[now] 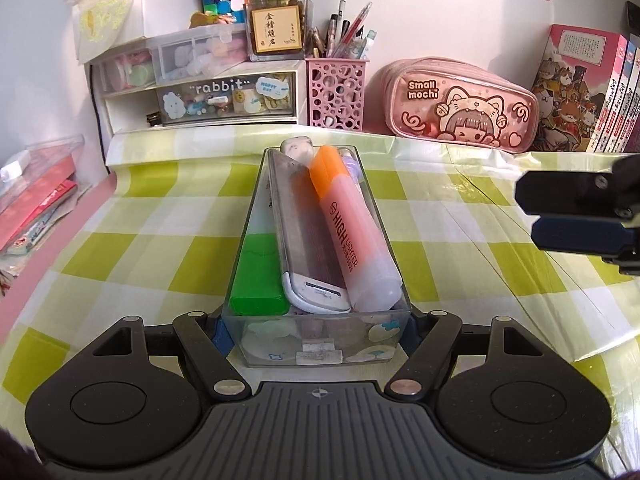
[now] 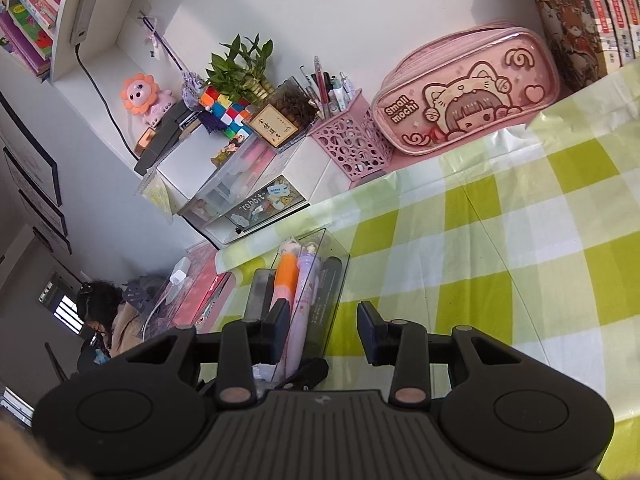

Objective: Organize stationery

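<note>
A clear plastic tray [image 1: 256,208] sits on the checked green tablecloth [image 1: 120,252]. It holds an orange highlighter [image 1: 352,232], a green highlighter [image 1: 256,276], a grey-white case [image 1: 304,236] and small items. My left gripper [image 1: 316,332] is shut on the tray's near end, its fingers mostly hidden beside it. My right gripper [image 2: 322,330] is open and empty, hovering just above the tray [image 2: 336,280], which holds the orange highlighter [image 2: 285,276] and a purple pen [image 2: 304,300]. The right gripper also shows in the left wrist view [image 1: 576,216] at the right edge.
At the back stand a "rabbit" drawer unit [image 1: 224,96], a pink pen holder [image 1: 336,92], a pink "Small mochi" pencil case [image 1: 464,108] and books [image 1: 588,92]. Folders [image 1: 36,200] lie off the table's left edge. A person [image 2: 100,320] sits beyond the left side.
</note>
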Motion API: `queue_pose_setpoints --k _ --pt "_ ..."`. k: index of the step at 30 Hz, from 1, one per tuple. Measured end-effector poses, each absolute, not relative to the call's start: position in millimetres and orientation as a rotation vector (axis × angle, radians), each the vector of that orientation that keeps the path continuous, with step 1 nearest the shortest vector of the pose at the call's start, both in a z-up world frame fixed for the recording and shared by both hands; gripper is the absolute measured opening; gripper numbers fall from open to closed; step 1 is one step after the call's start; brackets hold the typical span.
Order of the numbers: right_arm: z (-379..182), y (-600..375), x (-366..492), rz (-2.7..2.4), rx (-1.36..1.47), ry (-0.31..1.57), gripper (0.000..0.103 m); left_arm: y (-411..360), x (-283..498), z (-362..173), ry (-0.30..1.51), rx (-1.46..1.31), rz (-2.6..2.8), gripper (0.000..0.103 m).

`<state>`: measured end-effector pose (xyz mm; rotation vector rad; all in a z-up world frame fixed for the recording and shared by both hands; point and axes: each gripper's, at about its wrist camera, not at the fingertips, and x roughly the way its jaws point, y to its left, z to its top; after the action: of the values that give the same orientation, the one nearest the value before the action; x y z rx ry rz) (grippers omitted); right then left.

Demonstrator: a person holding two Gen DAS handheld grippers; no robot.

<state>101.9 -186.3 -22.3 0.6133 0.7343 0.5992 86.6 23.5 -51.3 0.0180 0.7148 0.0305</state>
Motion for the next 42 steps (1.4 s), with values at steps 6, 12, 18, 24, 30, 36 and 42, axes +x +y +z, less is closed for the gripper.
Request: queue_pose_setpoints --k 6,12,18,24,30,36,42 --pt "-29 -213 94 0.561 0.687 0.716 0.024 10 109 -51 0.761 0.012 0.044 0.073" --pt "-28 -215 89 0.586 0.680 0.708 0.024 7 104 -52 0.748 0.013 0.058 0.073" --pt "-30 -211 87 0.600 0.661 0.722 0.025 5 101 -52 0.728 0.045 0.056 0.078" --pt "-23 -208 80 0.616 0.624 0.706 0.031 4 76 -39 0.664 0.068 0.075 0.090" --pt "-8 -196 66 0.649 0.542 0.685 0.040 16 37 -18 0.608 0.025 0.127 0.098" --pt "11 -180 32 0.708 0.333 0.651 0.067 33 1 -7 0.599 -0.002 0.233 0.098" --pt "25 -179 -13 0.784 0.185 0.543 0.089 27 -33 0 0.539 0.050 0.268 0.098"
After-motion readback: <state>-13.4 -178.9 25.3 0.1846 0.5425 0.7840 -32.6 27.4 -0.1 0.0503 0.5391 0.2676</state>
